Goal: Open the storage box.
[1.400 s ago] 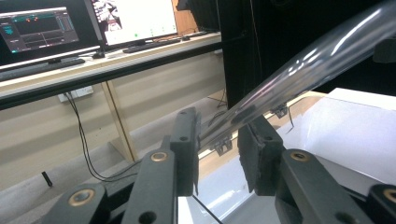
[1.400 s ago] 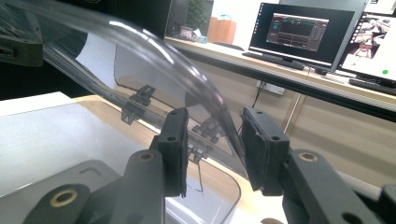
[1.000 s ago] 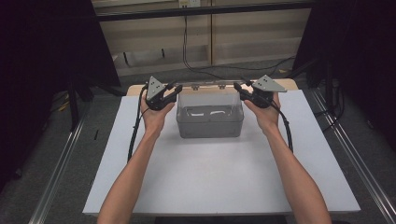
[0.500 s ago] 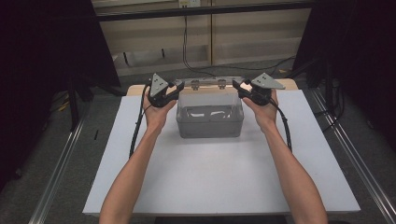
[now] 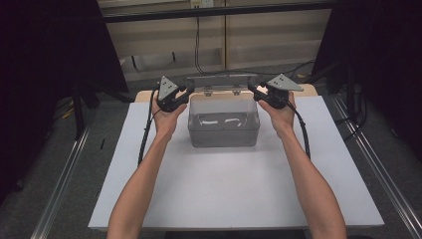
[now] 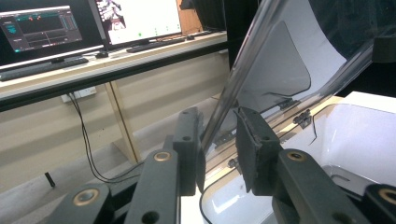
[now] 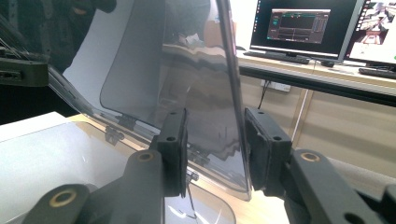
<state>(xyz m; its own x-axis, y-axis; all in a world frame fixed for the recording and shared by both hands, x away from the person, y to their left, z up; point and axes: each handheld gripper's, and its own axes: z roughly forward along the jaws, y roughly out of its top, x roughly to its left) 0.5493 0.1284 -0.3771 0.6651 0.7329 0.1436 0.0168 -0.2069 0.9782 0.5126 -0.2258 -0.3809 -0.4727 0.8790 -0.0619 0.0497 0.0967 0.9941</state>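
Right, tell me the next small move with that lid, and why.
Probably swing the lid further back on its hinges. Both the left hand-held gripper and the right hand-held gripper straddle its side edges, it stands raised, and the clear box is already open.

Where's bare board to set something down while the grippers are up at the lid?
Free: the white board between the forearms in front of the clear box, and its strips left and right of the arms. Crowded: the back edge, where the left gripper and right gripper straddle the raised lid.
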